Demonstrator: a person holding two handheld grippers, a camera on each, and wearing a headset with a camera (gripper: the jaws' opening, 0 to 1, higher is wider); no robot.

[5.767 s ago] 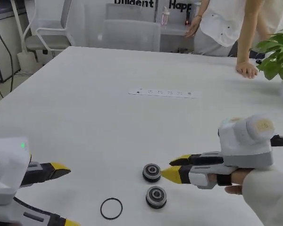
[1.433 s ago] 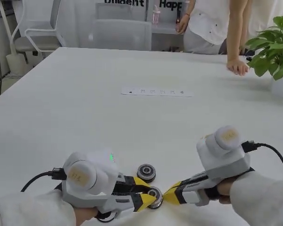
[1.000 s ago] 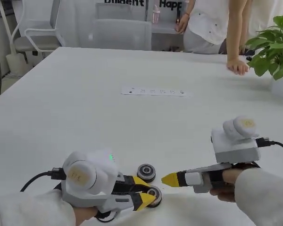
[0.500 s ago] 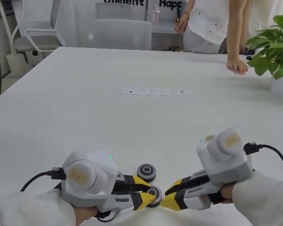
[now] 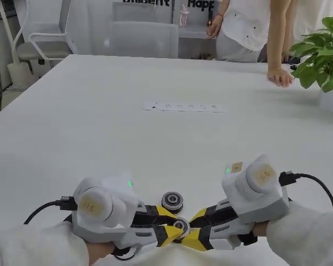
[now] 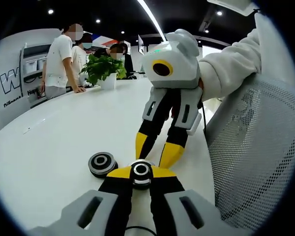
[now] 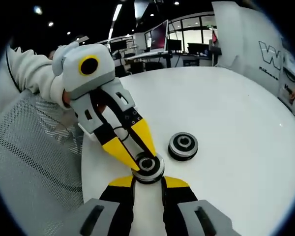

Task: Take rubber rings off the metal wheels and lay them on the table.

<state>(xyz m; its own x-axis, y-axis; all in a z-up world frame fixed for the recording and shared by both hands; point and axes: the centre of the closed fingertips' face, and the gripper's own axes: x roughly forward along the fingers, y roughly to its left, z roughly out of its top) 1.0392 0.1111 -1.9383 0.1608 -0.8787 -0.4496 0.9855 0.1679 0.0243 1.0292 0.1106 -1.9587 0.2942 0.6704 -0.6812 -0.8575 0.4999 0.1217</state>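
At 6 o'clock on surface: metal wheel, rubber ring seemingly on rim, clenched in left gripper fingers from 9 o'clock; right gripper fingers parted, straddling it from 3 o'clock. Second wheel just beside, 11 o'clock.

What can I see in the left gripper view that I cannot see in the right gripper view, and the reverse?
Left gripper view: the right gripper facing the camera, a potted plant and people beside the table. Right gripper view: the left gripper facing the camera, and monitors behind. Both: the metal wheel clamped in the left gripper's jaws with the right gripper's tips at its rim, a second wheel lying free beside it, and a mesh chair back.
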